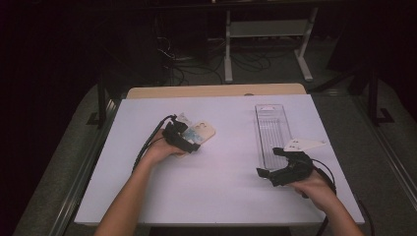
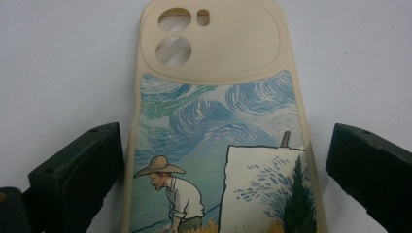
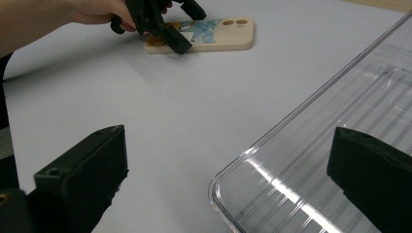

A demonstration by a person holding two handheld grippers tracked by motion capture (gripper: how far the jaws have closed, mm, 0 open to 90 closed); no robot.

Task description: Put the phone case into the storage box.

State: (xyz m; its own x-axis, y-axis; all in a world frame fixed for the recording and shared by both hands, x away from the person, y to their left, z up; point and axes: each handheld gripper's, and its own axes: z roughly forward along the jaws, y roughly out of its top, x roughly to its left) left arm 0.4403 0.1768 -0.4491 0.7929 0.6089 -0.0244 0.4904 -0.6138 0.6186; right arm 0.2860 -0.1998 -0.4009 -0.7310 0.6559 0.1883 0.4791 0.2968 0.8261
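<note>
The phone case (image 2: 218, 145) lies flat on the white counter (image 1: 221, 187), long way pointing straight out between the wide-apart jaws of the left gripper (image 1: 183, 137), while the right gripper (image 1: 282, 169), jaws apart too, waits far off by the clear tray (image 1: 273, 128).

Phone case (image 1: 199, 132) left on table (image 1: 216, 187); tray (image 1: 273, 130) right

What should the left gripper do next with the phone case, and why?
Probably close the left gripper: its fingers stand open on both sides of the phone case, which lies flat on the table, with a gap on each side.
</note>
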